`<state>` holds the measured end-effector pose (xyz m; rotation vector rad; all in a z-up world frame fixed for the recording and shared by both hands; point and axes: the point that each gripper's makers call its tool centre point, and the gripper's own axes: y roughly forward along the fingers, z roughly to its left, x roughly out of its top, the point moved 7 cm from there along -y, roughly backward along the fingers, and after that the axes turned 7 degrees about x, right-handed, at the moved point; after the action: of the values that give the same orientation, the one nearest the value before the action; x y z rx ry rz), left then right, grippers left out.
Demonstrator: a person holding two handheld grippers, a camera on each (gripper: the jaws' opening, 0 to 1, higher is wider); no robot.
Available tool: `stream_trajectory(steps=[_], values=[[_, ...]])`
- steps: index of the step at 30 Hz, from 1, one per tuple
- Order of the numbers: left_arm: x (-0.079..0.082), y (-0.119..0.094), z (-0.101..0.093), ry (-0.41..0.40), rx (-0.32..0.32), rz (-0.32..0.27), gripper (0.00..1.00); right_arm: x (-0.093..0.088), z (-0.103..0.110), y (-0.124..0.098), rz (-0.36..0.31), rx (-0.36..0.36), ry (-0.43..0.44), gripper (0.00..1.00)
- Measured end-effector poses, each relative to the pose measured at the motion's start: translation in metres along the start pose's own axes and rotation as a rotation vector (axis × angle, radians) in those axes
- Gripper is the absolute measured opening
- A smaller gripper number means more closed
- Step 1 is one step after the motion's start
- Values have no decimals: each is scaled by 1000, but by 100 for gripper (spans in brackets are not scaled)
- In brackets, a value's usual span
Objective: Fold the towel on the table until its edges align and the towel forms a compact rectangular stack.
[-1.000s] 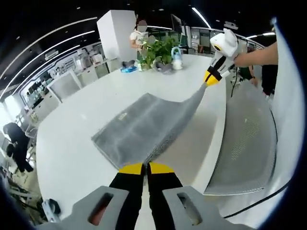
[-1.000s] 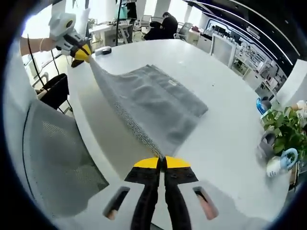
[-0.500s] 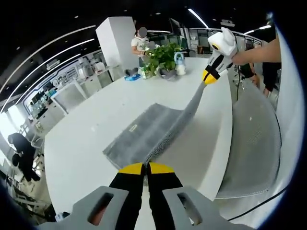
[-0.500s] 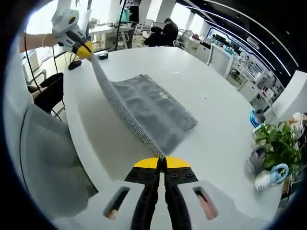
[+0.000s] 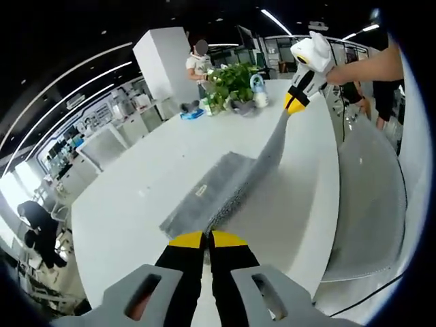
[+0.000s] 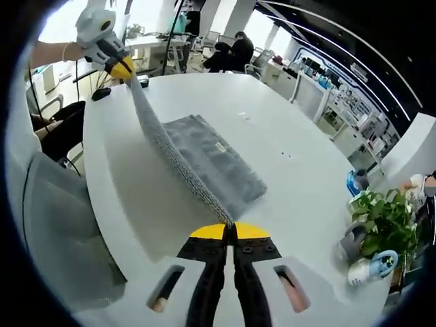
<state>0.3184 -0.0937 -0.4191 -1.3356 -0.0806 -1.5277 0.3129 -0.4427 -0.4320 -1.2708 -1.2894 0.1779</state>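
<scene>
A grey towel (image 5: 225, 187) with a small label lies partly on the white table (image 5: 136, 204); its near edge is lifted and stretched taut between both grippers. My left gripper (image 5: 207, 237) is shut on one corner of that edge. My right gripper (image 6: 231, 228) is shut on the other corner. In the left gripper view the right gripper (image 5: 298, 100) is at the upper right, held by a hand. In the right gripper view the towel (image 6: 204, 160) slopes up to the left gripper (image 6: 122, 68) at the upper left.
Potted plants (image 5: 230, 80) with a watering can and small items stand at the table's far end; the plants (image 6: 385, 221) also appear in the right gripper view. A grey mesh chair (image 5: 375, 197) stands at the table's edge. People sit and stand in the background.
Both grippers have lifted the towel's held edge higher and carried it over the table, so less of the towel lies flat. Both stay shut on their corners.
</scene>
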Motion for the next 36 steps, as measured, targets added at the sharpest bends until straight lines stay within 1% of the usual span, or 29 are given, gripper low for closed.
stream_trajectory(steps=[7, 11, 15, 23, 26, 29, 36], values=[[6, 5, 13, -9, 8, -15, 3, 11, -12, 0, -7, -16, -29, 0], [11, 9, 20, -13, 16, -25, 3, 17, -20, 2, -6, -32, -54, 0], [17, 11, 25, -8, 30, -35, 3, 23, -27, 3, -10, -44, -60, 0], [25, 17, 39, -15, 58, -54, 3, 37, -44, 2, -39, -74, -49, 0], [29, 21, 45, -5, 67, -58, 3, 40, -49, 4, -47, -84, -42, 0], [34, 24, 49, -12, 75, -64, 3, 42, -54, 8, -46, -96, -40, 0], [33, 34, 56, -15, 84, -62, 3, 46, -63, 14, -44, -95, -41, 0]])
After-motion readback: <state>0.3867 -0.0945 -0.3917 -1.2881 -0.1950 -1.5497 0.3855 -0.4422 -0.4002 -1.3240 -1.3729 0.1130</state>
